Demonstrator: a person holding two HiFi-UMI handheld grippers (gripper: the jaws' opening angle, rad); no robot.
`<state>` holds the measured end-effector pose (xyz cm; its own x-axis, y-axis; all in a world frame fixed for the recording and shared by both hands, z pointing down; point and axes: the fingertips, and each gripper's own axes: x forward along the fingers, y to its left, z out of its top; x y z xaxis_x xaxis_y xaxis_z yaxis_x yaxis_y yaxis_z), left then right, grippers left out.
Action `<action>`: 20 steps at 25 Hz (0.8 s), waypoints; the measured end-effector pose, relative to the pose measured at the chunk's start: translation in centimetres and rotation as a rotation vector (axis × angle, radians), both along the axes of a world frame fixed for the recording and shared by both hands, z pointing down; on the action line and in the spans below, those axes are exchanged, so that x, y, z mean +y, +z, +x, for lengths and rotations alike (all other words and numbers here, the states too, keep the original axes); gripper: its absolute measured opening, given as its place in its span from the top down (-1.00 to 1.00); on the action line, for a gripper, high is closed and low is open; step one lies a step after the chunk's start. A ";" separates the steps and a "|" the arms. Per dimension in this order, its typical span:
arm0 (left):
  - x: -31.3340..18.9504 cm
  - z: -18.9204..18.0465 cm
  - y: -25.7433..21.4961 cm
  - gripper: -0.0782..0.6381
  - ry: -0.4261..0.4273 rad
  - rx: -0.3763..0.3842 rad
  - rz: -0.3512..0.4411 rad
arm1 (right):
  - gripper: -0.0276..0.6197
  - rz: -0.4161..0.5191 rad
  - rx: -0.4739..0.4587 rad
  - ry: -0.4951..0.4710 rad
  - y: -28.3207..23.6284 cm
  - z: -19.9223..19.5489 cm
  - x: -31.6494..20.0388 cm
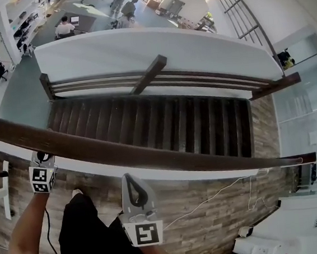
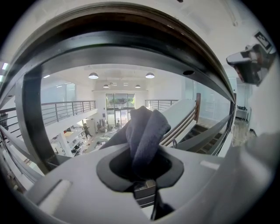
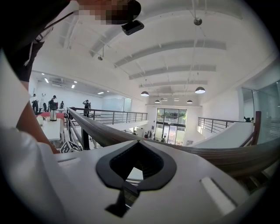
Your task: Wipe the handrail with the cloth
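Left gripper (image 2: 146,166) pinches fuzzy cloth (image 2: 146,131) beneath rounded handrail (image 1: 121,150).

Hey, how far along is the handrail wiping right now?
Done: the cloth is clamped in the left gripper. In hand: that gripper is up at the handrail, towards its left stretch; contact isn't clear. Left: the wiping run along the rail. The right gripper is shut, empty.
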<state>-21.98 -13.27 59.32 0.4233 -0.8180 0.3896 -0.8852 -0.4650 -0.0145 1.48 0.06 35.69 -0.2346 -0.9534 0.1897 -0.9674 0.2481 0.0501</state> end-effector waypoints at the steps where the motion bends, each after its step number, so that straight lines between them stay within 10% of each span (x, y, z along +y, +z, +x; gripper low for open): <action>1: 0.0 0.3 -0.1 0.63 0.002 0.003 0.001 | 0.91 0.000 0.004 0.002 0.0 0.1 0.1; 20: 1.2 5.2 -0.5 0.63 0.068 0.014 0.009 | 0.91 -0.070 0.025 0.077 0.4 4.8 2.0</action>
<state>-16.78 -12.09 58.82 0.4830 -0.7907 0.3762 -0.8519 -0.5236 -0.0068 6.30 2.10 36.09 -0.1551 -0.9526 0.2618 -0.9825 0.1764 0.0598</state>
